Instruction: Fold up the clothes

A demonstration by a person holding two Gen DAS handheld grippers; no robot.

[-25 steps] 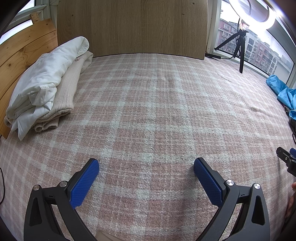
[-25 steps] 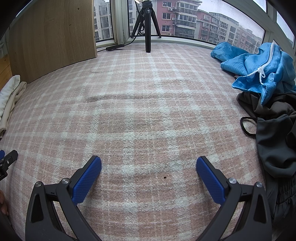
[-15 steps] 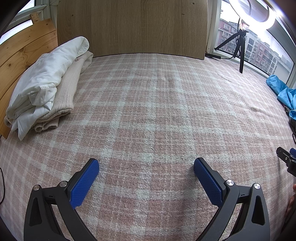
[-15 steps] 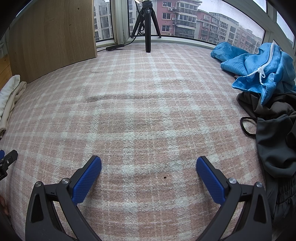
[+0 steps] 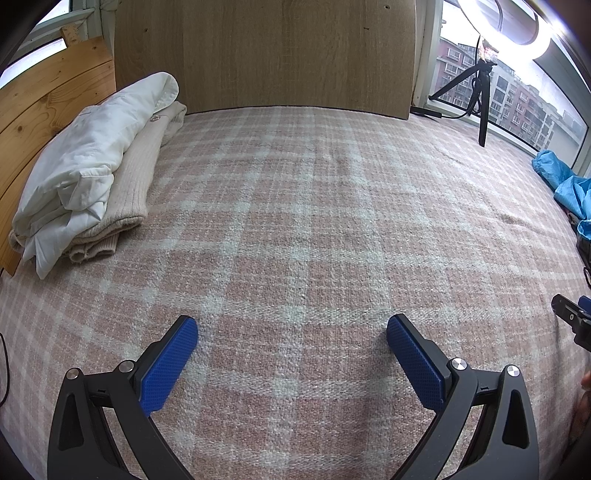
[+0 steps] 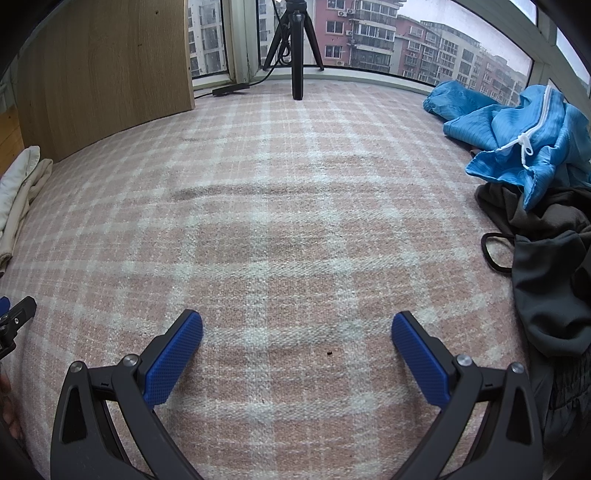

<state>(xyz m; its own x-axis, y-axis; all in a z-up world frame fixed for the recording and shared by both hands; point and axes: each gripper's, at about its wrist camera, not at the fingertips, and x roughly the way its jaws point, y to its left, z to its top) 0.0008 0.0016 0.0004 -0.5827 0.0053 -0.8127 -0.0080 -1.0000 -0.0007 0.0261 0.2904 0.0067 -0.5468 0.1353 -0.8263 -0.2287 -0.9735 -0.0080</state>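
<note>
A folded white garment (image 5: pixel 85 162) lies on a folded beige knit (image 5: pixel 133 184) at the far left of the pink plaid bed cover (image 5: pixel 314 206). An unfolded pile lies at the right: a blue zip garment (image 6: pixel 517 122) over dark grey clothes (image 6: pixel 554 280). My left gripper (image 5: pixel 291 328) is open and empty over the cover. My right gripper (image 6: pixel 297 328) is open and empty, left of the grey clothes. Each gripper's tip shows at the edge of the other's view.
A wooden board (image 5: pixel 266 51) stands at the back and a pine headboard (image 5: pixel 40 103) at the left. A black tripod (image 6: pixel 295 48) with a ring light (image 5: pixel 517 33) stands by the window. A black cord loop (image 6: pixel 496 251) lies beside the grey clothes.
</note>
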